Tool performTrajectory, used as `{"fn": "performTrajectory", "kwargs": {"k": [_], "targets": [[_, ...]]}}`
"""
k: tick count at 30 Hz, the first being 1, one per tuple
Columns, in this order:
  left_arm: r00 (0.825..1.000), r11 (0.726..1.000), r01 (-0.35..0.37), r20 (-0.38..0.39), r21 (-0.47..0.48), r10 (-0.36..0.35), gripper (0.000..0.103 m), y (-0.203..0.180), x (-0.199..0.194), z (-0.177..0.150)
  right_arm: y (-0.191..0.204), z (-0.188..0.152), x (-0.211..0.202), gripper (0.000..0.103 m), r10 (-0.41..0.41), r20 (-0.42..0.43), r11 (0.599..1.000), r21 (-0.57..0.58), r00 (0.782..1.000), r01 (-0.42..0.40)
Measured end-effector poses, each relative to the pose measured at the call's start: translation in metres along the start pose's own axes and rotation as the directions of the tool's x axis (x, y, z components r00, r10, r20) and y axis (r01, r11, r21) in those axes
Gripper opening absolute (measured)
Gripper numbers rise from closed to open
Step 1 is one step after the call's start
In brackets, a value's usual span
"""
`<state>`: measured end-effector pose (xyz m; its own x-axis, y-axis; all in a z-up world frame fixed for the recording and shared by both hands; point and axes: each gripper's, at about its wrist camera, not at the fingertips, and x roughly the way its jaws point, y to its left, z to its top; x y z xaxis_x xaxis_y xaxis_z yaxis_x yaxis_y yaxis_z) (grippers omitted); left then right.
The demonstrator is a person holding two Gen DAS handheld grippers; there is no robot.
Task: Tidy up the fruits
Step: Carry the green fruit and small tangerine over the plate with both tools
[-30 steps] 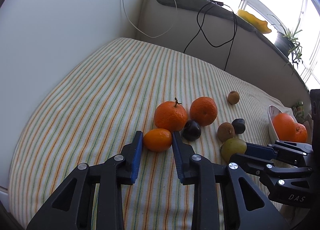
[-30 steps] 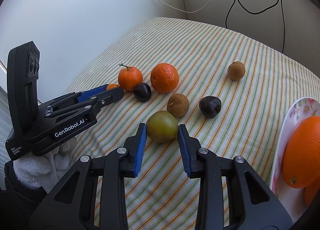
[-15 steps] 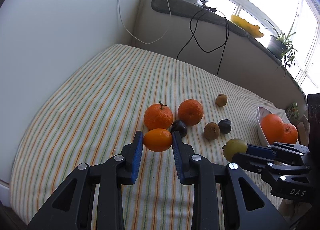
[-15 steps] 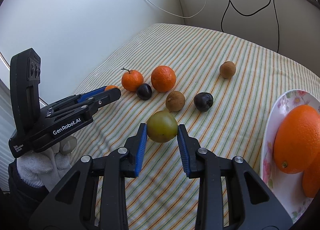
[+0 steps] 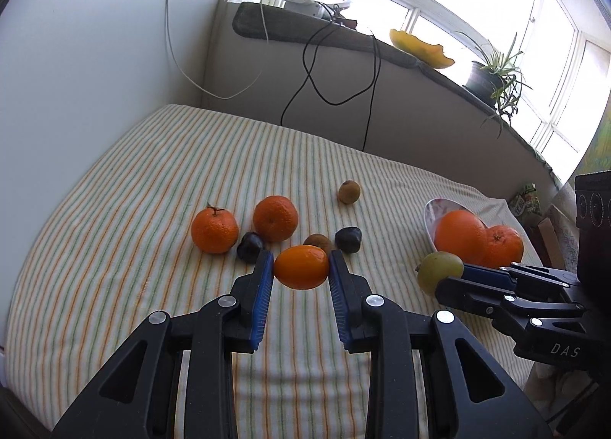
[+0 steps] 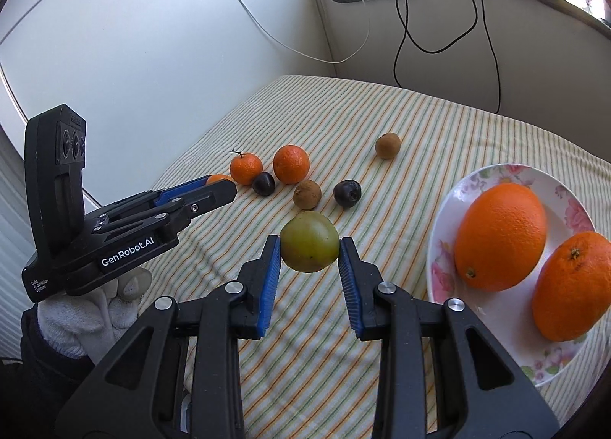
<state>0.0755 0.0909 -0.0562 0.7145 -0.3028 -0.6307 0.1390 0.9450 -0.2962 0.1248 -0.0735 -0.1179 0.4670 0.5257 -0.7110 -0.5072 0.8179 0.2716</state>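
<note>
While the left gripper (image 5: 301, 272) is clenching a small oval orange fruit (image 5: 301, 267) between its blue fingers (image 5: 262, 288), the right gripper (image 6: 309, 259) is grasping a round green fruit (image 6: 309, 247) above the striped tabletop (image 6: 439, 133). Two stemmed and plain tangerines, two dark plums and two brown kiwis are lying beyond. Beside it, a flowered white plate (image 6: 492, 175) is holding two big oranges (image 6: 500, 234).

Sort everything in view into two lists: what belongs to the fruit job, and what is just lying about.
Job:
left gripper clamping small orange fruit
right gripper clamping green fruit
flowered plate holding two oranges
loose tangerines, dark plums, brown fruits

Lying about:
cables
potted plant
yellow dish
</note>
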Motion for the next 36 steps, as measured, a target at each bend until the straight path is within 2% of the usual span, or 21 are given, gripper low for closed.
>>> {"fn": "performTrajectory", "kwargs": {"k": [8,22,36], "targets": [[0.997,0.995,0.079,-0.02,0.053,-0.078,0.027,-0.038,0.007,-0.002,-0.022,-0.014,-0.037,0.032,-0.071,0.053,0.996,0.05,0.996,0.068],[0.979,0.971,0.202,-0.065,0.13,-0.195,0.027,-0.103,0.023,-0.002,-0.064,-0.04,-0.067,0.032,-0.194,0.063,0.973,0.136,0.979,0.184],[0.962,0.948,0.265,-0.115,0.175,-0.247,0.027,-0.145,0.037,-0.007,-0.083,-0.055,-0.079,0.032,-0.244,0.063,0.959,0.166,0.968,0.231]]}}
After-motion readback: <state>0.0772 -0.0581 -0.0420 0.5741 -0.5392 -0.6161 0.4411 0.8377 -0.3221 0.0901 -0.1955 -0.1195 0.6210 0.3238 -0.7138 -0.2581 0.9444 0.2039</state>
